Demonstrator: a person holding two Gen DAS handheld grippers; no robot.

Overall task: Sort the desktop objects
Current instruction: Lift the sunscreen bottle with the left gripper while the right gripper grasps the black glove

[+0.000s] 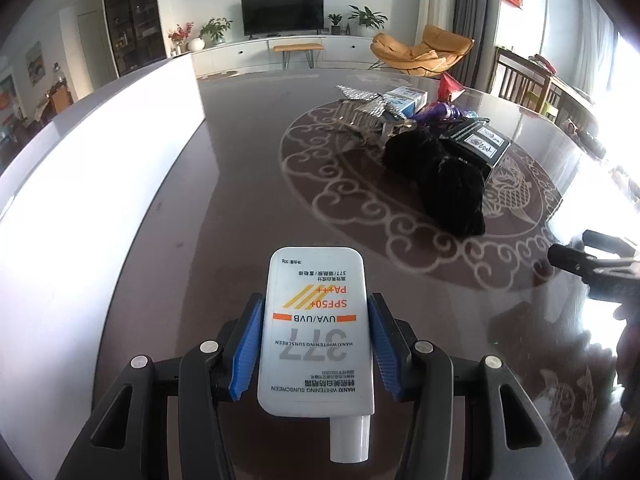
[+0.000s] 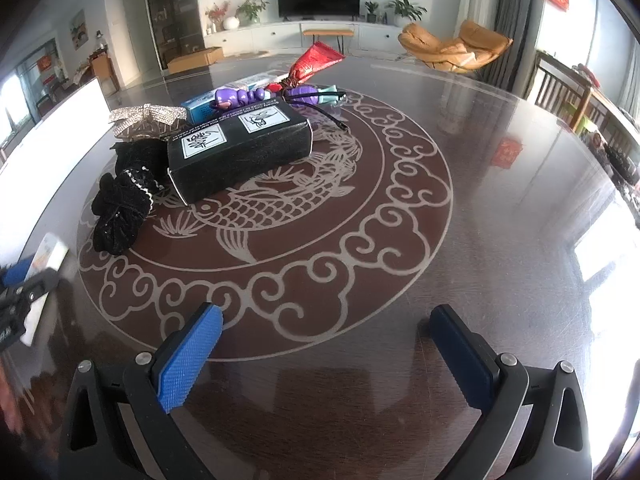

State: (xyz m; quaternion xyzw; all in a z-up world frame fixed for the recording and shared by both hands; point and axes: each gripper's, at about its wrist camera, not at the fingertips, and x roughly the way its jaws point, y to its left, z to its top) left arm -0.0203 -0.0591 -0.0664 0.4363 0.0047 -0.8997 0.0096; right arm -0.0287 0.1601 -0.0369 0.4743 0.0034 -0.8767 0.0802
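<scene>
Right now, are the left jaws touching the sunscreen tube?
Touching. The left wrist view shows both blue pads pressed against the sides of the sunscreen tube, no gap on either side.

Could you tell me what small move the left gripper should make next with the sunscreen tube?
Probably carry it left toward the white bin. The left gripper is already shut on the sunscreen tube, and the bin's wall stands just left of it; the right gripper is open and holds nothing.
</scene>
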